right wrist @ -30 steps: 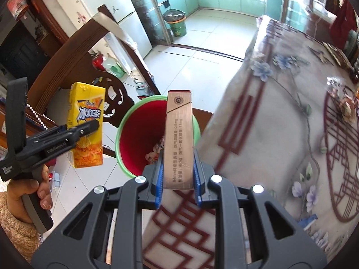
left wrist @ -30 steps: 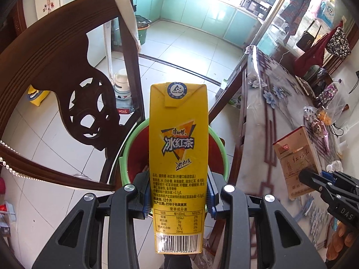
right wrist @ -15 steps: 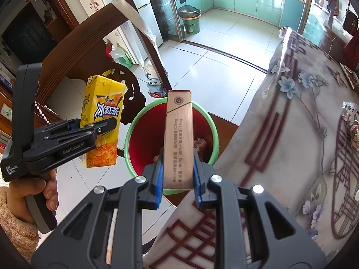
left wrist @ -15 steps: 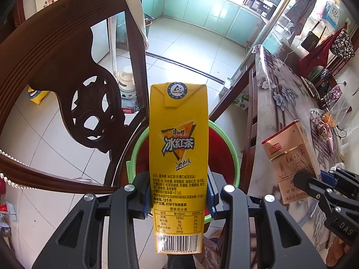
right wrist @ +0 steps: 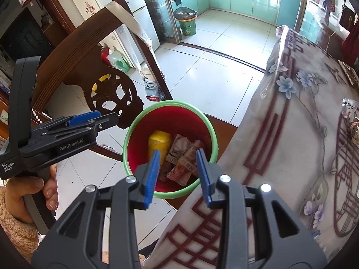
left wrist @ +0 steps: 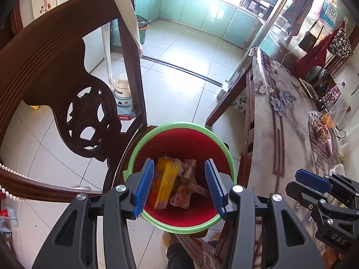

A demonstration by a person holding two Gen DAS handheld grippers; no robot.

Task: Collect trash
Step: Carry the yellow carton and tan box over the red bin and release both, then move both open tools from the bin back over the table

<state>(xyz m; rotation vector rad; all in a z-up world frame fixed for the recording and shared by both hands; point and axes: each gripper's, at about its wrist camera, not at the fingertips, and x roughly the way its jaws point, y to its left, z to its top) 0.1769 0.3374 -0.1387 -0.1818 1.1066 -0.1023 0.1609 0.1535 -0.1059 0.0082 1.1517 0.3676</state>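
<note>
- hovering over the bin (left wrist: 226, 159), the left hand-held gripper (left wrist: 179, 188) fills the lower middle of the left wrist view, its blue pads (left wrist: 144, 188) spread wide apart with nothing between them.
- the right hand-held gripper (right wrist: 178, 174) sits low in the centre of the right wrist view, jaws likewise parted and empty.
- the bin, red inside with a green rim, stands at centre frame in both views, between a carved dark wooden chair (left wrist: 67, 85) on the left and the cloth-covered surface (right wrist: 303, 139) on the right.
- a yellow drink carton (left wrist: 165, 182) lies inside the bin toward its left side, just beside a brownish flat box (right wrist: 179, 148) and crumpled wrappers (left wrist: 188, 179).
- in the right wrist view the left hand-held gripper also shows at middle left, held by a hand (right wrist: 29, 192) in the lower left.
- a second green bin (right wrist: 186, 22) stands on the tiled floor near the top centre.
</note>
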